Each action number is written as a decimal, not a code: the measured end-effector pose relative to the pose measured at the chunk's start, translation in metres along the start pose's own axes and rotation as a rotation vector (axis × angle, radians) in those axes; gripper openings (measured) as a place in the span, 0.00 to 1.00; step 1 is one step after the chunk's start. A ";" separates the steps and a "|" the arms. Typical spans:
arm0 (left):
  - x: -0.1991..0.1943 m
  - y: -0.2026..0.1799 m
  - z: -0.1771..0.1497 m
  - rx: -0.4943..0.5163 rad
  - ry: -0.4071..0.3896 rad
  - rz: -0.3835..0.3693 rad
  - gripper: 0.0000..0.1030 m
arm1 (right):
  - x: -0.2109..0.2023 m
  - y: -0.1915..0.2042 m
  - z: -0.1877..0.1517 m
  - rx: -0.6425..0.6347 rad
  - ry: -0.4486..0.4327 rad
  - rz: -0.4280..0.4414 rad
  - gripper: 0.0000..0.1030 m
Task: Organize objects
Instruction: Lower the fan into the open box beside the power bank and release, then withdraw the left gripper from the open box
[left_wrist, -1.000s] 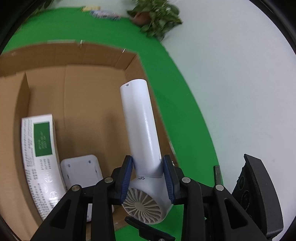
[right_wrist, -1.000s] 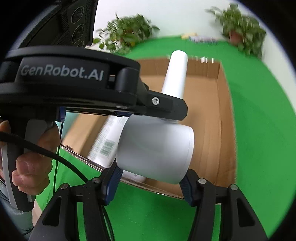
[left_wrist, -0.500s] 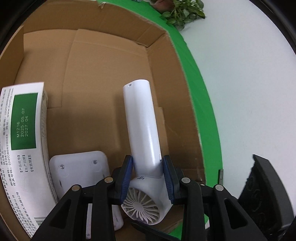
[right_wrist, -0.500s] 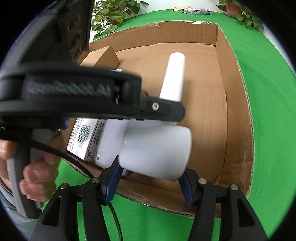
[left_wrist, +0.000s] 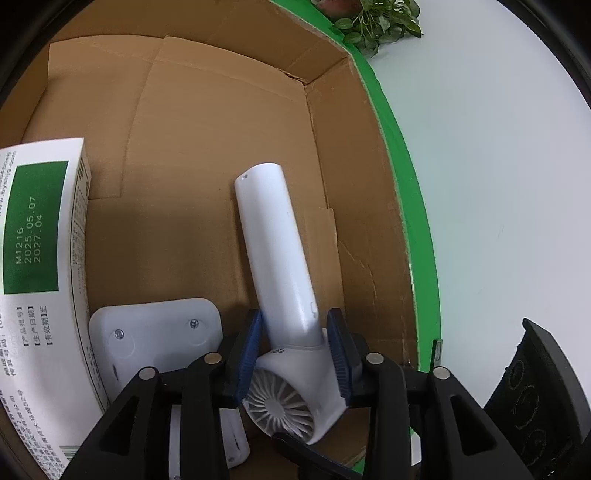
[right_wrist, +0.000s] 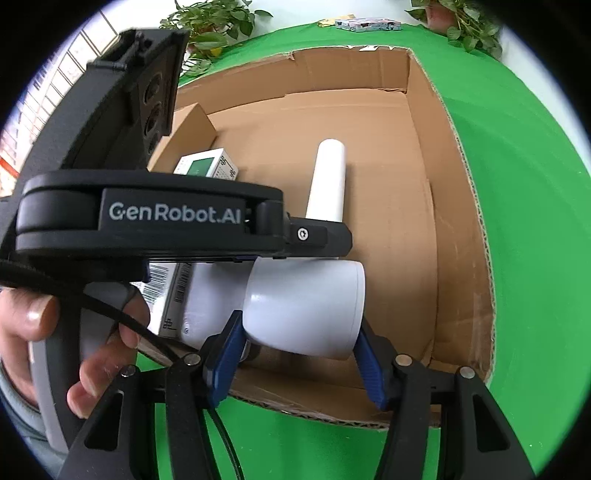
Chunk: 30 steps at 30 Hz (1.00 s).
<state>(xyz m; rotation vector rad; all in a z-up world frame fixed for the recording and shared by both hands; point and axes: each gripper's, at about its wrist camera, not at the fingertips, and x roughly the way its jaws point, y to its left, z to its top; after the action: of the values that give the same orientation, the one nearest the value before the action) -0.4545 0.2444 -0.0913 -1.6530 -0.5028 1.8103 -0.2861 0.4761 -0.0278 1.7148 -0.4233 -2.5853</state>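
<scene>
Both grippers pinch the hair dryer: left gripper on its handle, right gripper around its barrel, steadying it over the cardboard box, handle toward 12 o'clock.

Hair dryer smooth white plastic (satin); box matt corrugated cardboard.

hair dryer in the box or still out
In the cardboard box, not released: the hair dryer lies past its walls, left claw and right claw still clamping it.
</scene>
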 end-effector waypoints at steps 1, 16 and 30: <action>-0.003 0.001 0.001 0.007 -0.006 -0.005 0.42 | 0.000 0.002 0.000 -0.003 -0.001 -0.008 0.54; -0.135 -0.015 -0.051 0.129 -0.264 0.130 0.43 | 0.003 0.019 0.002 -0.041 -0.030 -0.067 0.72; -0.243 -0.010 -0.165 0.283 -0.732 0.475 0.82 | -0.062 0.059 -0.040 -0.141 -0.311 -0.191 0.81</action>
<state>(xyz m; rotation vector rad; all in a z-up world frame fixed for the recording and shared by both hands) -0.2864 0.0670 0.0727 -0.9244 -0.1278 2.6986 -0.2333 0.4199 0.0277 1.3755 -0.0774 -2.9473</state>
